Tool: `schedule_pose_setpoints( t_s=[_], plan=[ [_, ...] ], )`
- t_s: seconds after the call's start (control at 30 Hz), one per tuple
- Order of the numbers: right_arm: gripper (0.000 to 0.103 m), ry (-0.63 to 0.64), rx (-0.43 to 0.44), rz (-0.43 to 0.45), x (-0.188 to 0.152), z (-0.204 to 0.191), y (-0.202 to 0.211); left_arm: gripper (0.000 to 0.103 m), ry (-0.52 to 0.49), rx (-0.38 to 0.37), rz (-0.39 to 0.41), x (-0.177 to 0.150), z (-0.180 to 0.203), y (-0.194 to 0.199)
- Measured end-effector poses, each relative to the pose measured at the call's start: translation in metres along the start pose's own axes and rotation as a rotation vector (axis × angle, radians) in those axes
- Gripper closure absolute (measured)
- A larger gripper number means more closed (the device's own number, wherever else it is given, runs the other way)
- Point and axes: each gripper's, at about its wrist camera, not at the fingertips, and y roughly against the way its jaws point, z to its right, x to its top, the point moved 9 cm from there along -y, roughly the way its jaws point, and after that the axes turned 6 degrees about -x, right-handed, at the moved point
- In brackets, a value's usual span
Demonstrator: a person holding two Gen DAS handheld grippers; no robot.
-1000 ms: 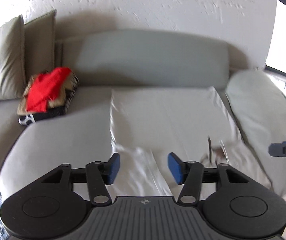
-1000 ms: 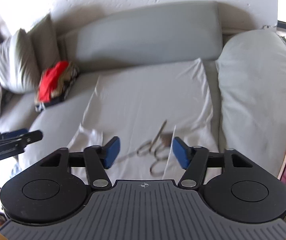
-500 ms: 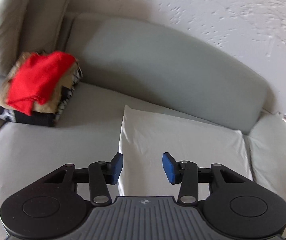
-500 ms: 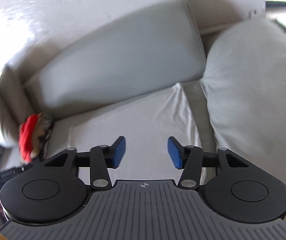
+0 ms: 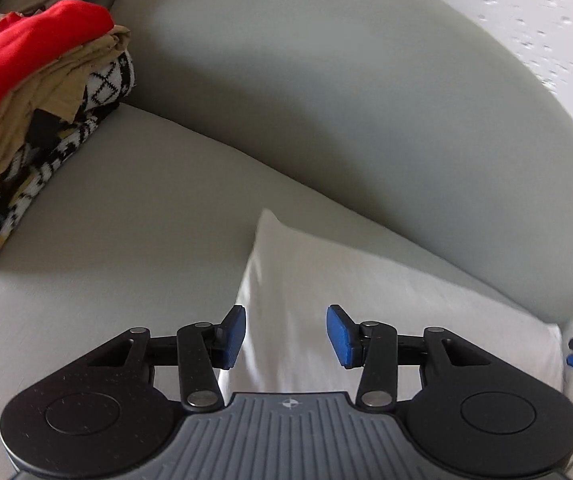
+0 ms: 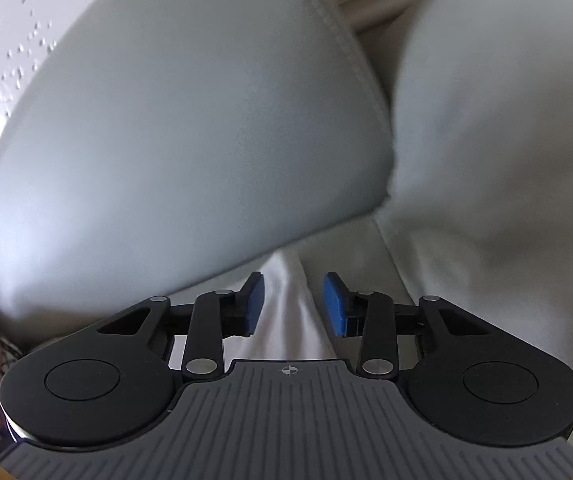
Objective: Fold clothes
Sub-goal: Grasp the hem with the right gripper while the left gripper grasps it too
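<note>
While both hover over the white garment's (image 5: 366, 280) far corners, left gripper (image 5: 285, 336) and right gripper (image 6: 293, 303) fingers stand apart, holding nothing.

Ahead of the left gripper (image 5: 285, 336), its blue pads spread apart with nothing between them, the white cloth (image 5: 366, 292) lies flat on the sofa seat (image 5: 126, 240), so the way toward 12 o'clock is low and free up to the back cushion (image 5: 346, 100), which rises as a wall from 11 to 2 o'clock. At 10 o'clock a stack of folded clothes (image 5: 34, 92) blocks the seat's far corner; bare seat lies between it and the cloth. The right gripper (image 6: 293, 304), also spread, faces a narrow gap at 12 o'clock: the back cushion (image 6: 190, 140) looms from 9 to 12, the side cushion (image 6: 506, 140) from 1 to 3.
</note>
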Motion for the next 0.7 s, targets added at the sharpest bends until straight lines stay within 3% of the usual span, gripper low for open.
schedule_pose_setpoints(
  t_s=[0.07,0.13,0.33,0.63,0.67,0.7],
  plan=[
    [0.086,0.049,-0.010,-0.002,-0.002,-0.004,-0.005,0.061,0.001,0.005,0.012,0.007,-0.004,-0.007],
    [0.098,0.099,-0.019,-0.003,-0.004,-0.009,-0.009,0.061,0.008,0.007,0.020,0.010,-0.010,-0.009],
    [0.099,0.239,-0.093,0.000,-0.017,-0.021,-0.006,0.061,0.034,0.015,0.022,0.012,-0.029,-0.011],
    [0.099,0.197,-0.069,-0.018,-0.021,-0.018,-0.004,0.062,-0.037,-0.016,-0.010,0.026,-0.022,-0.032],
    [0.098,0.189,-0.062,-0.016,-0.022,-0.017,-0.003,0.067,-0.047,-0.020,-0.013,0.028,-0.020,-0.034],
    [0.098,0.181,-0.056,-0.015,-0.022,-0.016,-0.003,0.078,-0.057,-0.024,-0.017,0.029,-0.019,-0.037]
  ],
)
